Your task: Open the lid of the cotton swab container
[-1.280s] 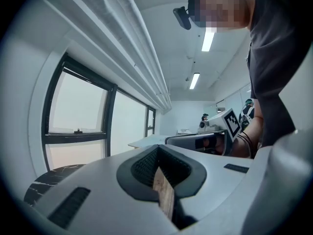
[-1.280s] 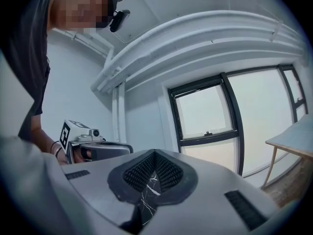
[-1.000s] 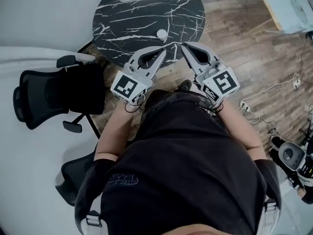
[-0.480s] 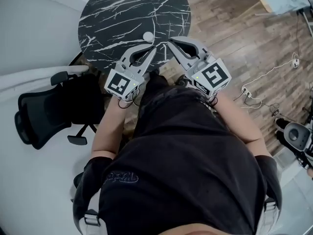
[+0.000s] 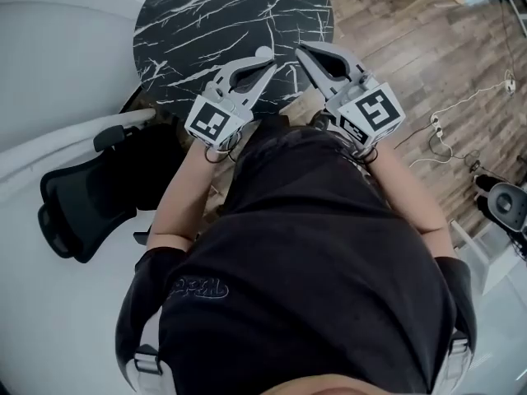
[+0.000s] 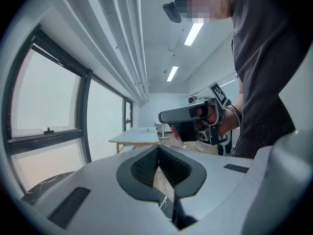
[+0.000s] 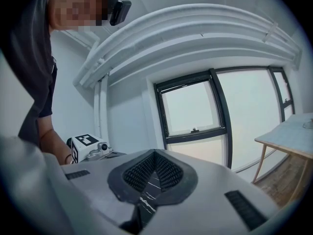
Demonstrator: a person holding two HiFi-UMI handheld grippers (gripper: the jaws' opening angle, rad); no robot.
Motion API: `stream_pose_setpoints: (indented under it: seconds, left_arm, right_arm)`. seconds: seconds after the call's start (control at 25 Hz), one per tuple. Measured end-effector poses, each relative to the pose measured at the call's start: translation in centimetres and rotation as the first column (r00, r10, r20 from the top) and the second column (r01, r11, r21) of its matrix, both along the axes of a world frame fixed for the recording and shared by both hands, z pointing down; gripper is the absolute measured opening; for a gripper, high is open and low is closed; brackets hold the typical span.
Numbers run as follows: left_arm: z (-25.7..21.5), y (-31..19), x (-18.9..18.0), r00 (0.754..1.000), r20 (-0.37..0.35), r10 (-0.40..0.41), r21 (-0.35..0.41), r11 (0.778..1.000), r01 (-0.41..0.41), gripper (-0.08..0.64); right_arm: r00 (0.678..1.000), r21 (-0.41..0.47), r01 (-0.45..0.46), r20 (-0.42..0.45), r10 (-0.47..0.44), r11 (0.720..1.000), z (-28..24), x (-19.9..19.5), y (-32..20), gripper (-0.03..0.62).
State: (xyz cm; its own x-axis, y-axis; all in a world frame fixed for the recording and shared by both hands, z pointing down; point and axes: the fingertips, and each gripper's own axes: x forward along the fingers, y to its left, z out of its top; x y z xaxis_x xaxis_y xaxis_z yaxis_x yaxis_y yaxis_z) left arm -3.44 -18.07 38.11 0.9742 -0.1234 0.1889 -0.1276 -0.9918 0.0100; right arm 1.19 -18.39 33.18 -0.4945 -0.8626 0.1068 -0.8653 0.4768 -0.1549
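from where i stand, the left gripper (image 5: pixel 269 66) has its jaws pressed together with nothing between them. its tip is near the little white cotton swab container (image 5: pixel 263 53), which sits at about 5 o'clock on the round marble table (image 5: pixel 284 11), close to the rim. the right gripper (image 5: pixel 301 53), at the container's 3 o'clock, is likewise closed and empty. my worry is that a closed nose could bump so light a tub over the edge. neither gripper's own camera shows the tub, so aiming may be off. with nothing holding the base, prying the lid might just skid or tip the whole thing.
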Motion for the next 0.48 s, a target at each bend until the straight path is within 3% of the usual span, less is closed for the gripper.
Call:
stream_pose_setpoints:
  seconds: [0.48]
  left_arm:
    - [4.5,-3.6,-2.9,0.988,0.051,0.146,0.012,0.989,-0.147,0.087]
  right_arm:
    - [0.993,-0.104,-0.114,-0.017,0.113,0.988,2.7,-2.3,-3.4,0.02]
